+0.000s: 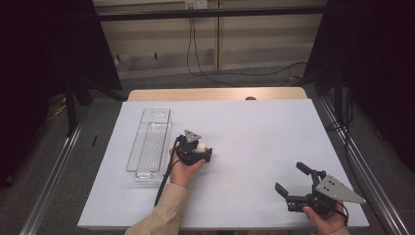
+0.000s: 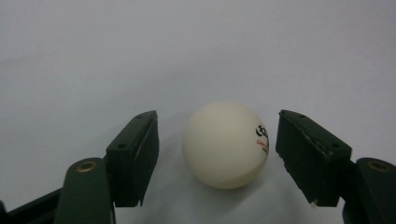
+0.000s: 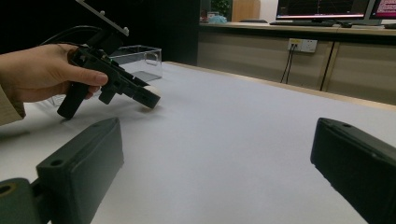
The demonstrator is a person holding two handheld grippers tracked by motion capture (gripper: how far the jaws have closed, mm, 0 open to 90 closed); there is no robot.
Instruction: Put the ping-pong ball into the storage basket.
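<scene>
At the near edge of the white surface (image 1: pixel 254 132) the right gripper (image 1: pixel 295 182) idles w/ jaws wide, while further out the left gripper (image 2: pixel 217 158) brackets the ball (image 2: pixel 226 144) w/o touching yet — grasp step; next, squeeze gently, then presumably lift to the clear bin (image 1: pixel 147 171) beyond.

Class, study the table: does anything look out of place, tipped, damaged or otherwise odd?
Nothing stands out. The clear bin sits upright on the white table, and the white ball rests whole between the left gripper jaws, not yet pinched. The right gripper is open.
</scene>
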